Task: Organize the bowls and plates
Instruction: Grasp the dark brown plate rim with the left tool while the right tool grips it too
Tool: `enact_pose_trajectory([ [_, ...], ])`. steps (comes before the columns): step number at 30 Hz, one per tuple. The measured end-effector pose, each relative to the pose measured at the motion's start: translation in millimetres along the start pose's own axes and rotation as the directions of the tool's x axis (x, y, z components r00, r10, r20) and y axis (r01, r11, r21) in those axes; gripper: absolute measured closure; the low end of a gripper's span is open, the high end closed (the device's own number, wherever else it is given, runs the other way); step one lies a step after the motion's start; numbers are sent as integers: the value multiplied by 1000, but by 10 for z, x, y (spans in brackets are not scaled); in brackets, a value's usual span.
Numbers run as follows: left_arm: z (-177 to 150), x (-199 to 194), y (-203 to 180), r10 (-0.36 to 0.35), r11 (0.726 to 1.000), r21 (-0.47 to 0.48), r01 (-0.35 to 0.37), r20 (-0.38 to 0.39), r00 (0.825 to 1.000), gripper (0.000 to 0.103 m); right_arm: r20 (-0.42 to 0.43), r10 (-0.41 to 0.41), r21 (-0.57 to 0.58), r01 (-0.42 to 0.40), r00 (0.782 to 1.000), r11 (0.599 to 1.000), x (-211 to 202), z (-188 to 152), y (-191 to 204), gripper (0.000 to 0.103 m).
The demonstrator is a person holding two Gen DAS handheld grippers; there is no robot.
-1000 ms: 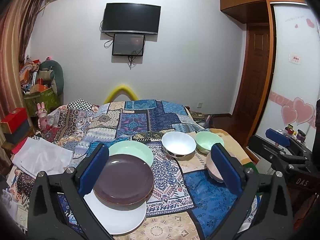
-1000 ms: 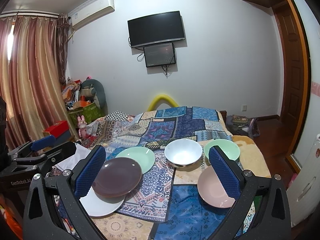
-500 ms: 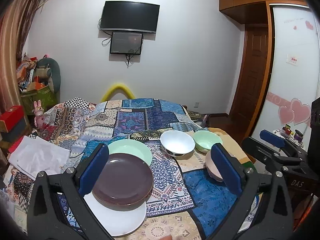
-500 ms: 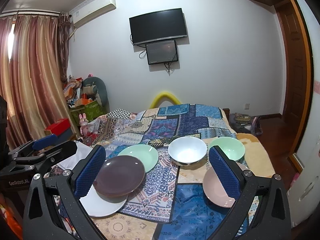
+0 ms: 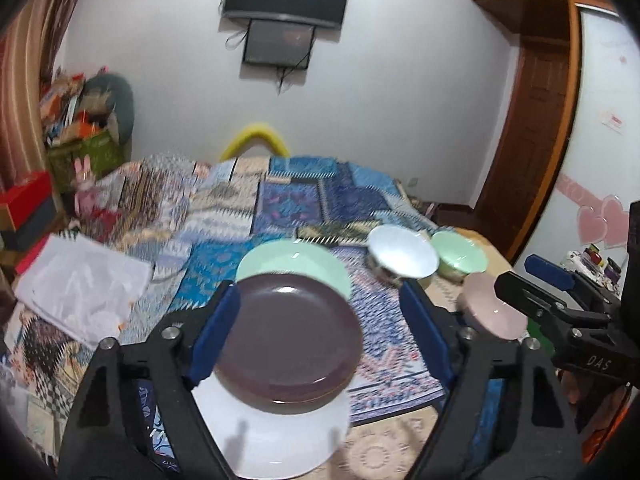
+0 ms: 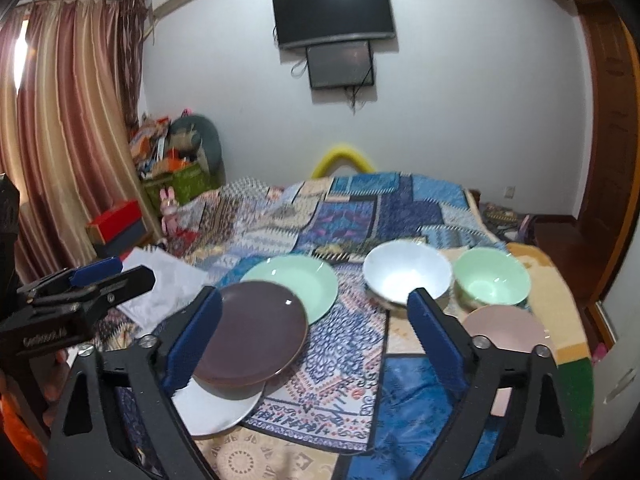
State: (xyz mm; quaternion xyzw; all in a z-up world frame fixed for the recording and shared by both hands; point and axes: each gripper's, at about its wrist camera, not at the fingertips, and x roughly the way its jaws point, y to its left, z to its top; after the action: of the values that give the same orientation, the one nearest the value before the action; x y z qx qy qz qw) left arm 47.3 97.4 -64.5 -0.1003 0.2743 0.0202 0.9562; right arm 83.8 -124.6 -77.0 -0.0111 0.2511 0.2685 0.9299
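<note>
Six dishes lay on the patchwork bedspread (image 6: 360, 208) that covered the bed. Toward its near left corner a white plate (image 5: 280, 440) sat flat, and a dark purple plate (image 5: 288, 336) rested on top of it, shifted toward the far side so that the near part of the white one showed. Just behind the purple plate, with the purple rim overlapping its near edge, lay a pale green plate (image 6: 296, 280). Further right, about mid-bed, stood a white bowl (image 6: 406, 276), and a green bowl (image 6: 490, 280) stood just beside it, nearer the right edge; whether the two touched I could not tell. Nearer than the green bowl, by the right edge, sat a pink bowl (image 6: 504, 326).

Both grippers hung above the near end of the bed, apart from every dish. The left gripper (image 5: 320, 324) had its jaws spread, though they had just been closing, and nothing was between them; the purple plate only showed through the gap, lower down. The right gripper (image 6: 316, 336) likewise stood with jaws apart, just narrowed, gripping nothing. A sheet of white plastic (image 5: 80, 280) lay at the left edge of the bed.
</note>
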Motion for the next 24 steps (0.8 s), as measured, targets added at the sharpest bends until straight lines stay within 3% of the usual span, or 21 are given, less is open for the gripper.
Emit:
enact_pose_trajectory([
  [5,-71,334,429,20,998,-53,-25,-91,996,41,-81,21,-5,-21,996,1000,354,-75,80,28],
  [10,-169,705,758,55,996,-58,-67,-186,981,42,-180,33,15,-31,983,999,723,-188,89,42],
  [13,-214,884,930,38,995,-79,-58,-231,972,42,-237,51,42,-42,970,998,912,-263,61,50],
  [19,-258,1233,1209,38,995,-80,-64,-289,957,44,-341,68,77,-45,938,996,1244,-429,35,57],
  [22,-296,1417,1314,13,995,-84,-44,-335,942,51,-385,69,92,-37,920,995,1377,-510,10,62],
  [24,-337,1537,1367,-5,995,-92,-32,-376,927,61,-406,70,99,-32,911,995,1445,-552,-9,64],
])
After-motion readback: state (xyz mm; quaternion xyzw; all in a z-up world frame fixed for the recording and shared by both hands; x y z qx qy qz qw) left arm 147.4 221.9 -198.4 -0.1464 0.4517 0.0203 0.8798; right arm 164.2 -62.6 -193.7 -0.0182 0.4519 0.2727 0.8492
